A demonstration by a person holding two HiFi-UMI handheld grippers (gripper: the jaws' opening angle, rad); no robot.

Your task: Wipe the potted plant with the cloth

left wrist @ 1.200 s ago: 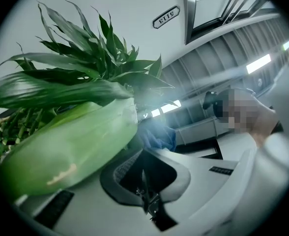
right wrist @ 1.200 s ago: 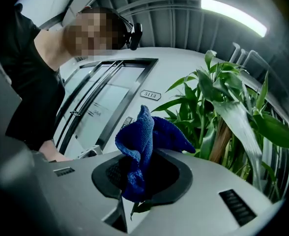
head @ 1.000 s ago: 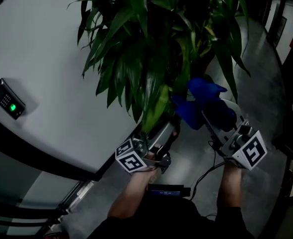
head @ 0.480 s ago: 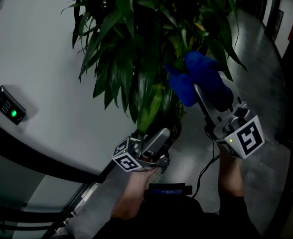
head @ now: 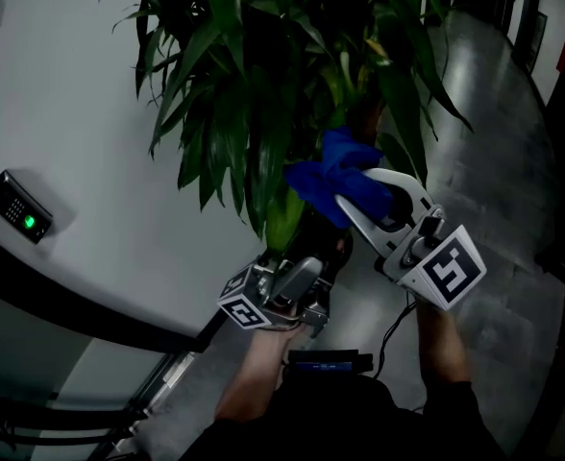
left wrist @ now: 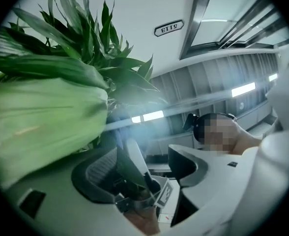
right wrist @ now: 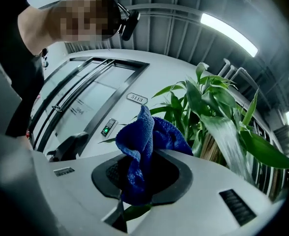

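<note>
the blue cloth (head: 326,171) is bunched up in the right gripper (head: 359,192), and its jaws are clamped tight on it. the loose top of the cloth sticks out past the jaws and touches the low leaves of the potted plant (head: 263,84). in the right gripper view the cloth (right wrist: 144,141) fills the gap in the right gripper (right wrist: 142,173), with the plant (right wrist: 208,112) just behind it.

the left gripper (head: 302,262) is lower down, right under a pale hanging leaf. in its own view the left gripper (left wrist: 142,168) has its jaws apart, and one dark leaf (left wrist: 130,163) runs through the gap.

there is one plant, one cloth and two grippers. one small keypad (head: 18,207) with a green light sits on the white wall (head: 71,84).

the leaves hide the pot.
</note>
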